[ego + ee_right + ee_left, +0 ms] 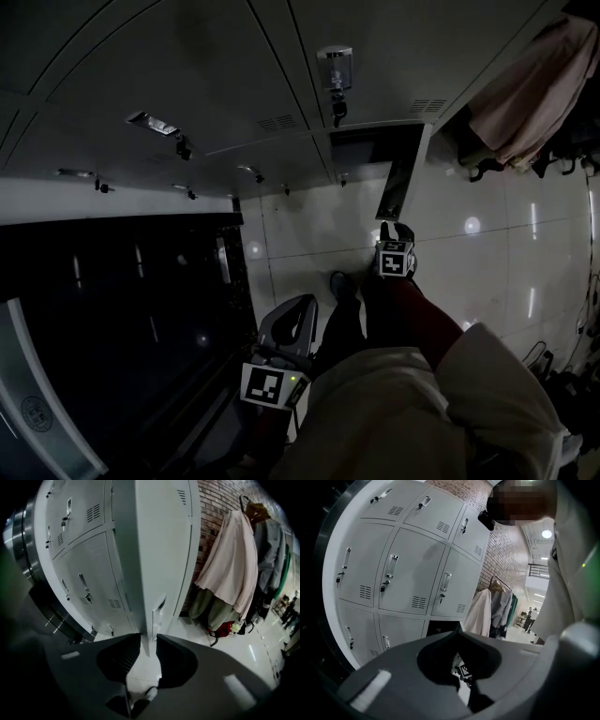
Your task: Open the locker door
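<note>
The grey locker bank (187, 84) fills the top of the head view. One bottom-row locker door (401, 183) stands swung out from its dark compartment (361, 150). My right gripper (395, 230) is shut on that door's free edge near its lower corner. In the right gripper view the door (159, 550) runs edge-on between the jaws, and the right gripper (148, 641) presses it from both sides. My left gripper (307, 300) hangs low and away from the lockers, shut on nothing. In its own view the left gripper (458, 632) points at the locker bank (408, 569), with the open compartment (440, 626) just above the jaws.
Coats (539, 84) hang on a rack right of the lockers, and a red bag (224, 628) lies under the coats (232, 564). A dark glossy panel (122, 328) stands at the left. A shoe (342, 281) rests on the tiled floor (487, 262). People (529, 618) stand far off.
</note>
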